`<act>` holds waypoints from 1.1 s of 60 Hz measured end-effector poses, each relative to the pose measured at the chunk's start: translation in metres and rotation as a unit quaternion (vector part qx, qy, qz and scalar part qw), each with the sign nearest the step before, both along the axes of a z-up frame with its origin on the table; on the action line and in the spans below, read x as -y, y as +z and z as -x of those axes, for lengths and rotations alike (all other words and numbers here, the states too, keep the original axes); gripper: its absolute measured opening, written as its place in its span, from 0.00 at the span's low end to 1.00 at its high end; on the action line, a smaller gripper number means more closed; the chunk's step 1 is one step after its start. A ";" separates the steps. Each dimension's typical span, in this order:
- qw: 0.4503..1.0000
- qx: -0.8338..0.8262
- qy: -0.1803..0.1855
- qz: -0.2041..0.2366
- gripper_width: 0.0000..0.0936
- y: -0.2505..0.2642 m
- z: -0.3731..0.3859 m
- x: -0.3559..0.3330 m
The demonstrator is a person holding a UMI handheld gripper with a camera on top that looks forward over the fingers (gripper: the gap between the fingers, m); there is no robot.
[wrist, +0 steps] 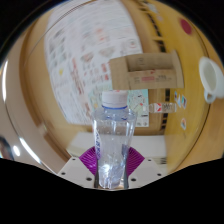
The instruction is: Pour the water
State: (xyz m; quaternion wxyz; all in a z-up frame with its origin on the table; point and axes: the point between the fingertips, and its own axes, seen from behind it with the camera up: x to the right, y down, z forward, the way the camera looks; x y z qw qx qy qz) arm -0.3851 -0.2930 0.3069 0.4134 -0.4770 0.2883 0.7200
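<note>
The gripper (112, 170) had its jaws closed on a clear plastic water bottle (114, 135), the purple pads (90, 158) pressing its lower body from either side. The bottle stood upright between them, lifted clear of any surface I could see, with a pale blue cap (117, 98) that looked, as far as I could tell, to be on it.

If that cap really was on, tipping the bottle would have poured nothing, so it needed checking first. The thin plastic could also buckle under the squeeze, and the grip sat low, so a quick tilt might have let the top swing or the bottle slip between the pads.

Beyond it a cardboard box (146, 72) sat against a yellowish wall hung with printed sheets (88, 55), with small items (168, 104) just below the box. A white mug (212, 80) showed off to the right, well apart from the bottle. There was open room above and to the left for swinging; the right side was more crowded.
</note>
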 end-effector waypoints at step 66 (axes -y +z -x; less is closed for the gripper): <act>0.874 0.433 -0.205 -0.084 0.34 0.037 -0.188 -0.130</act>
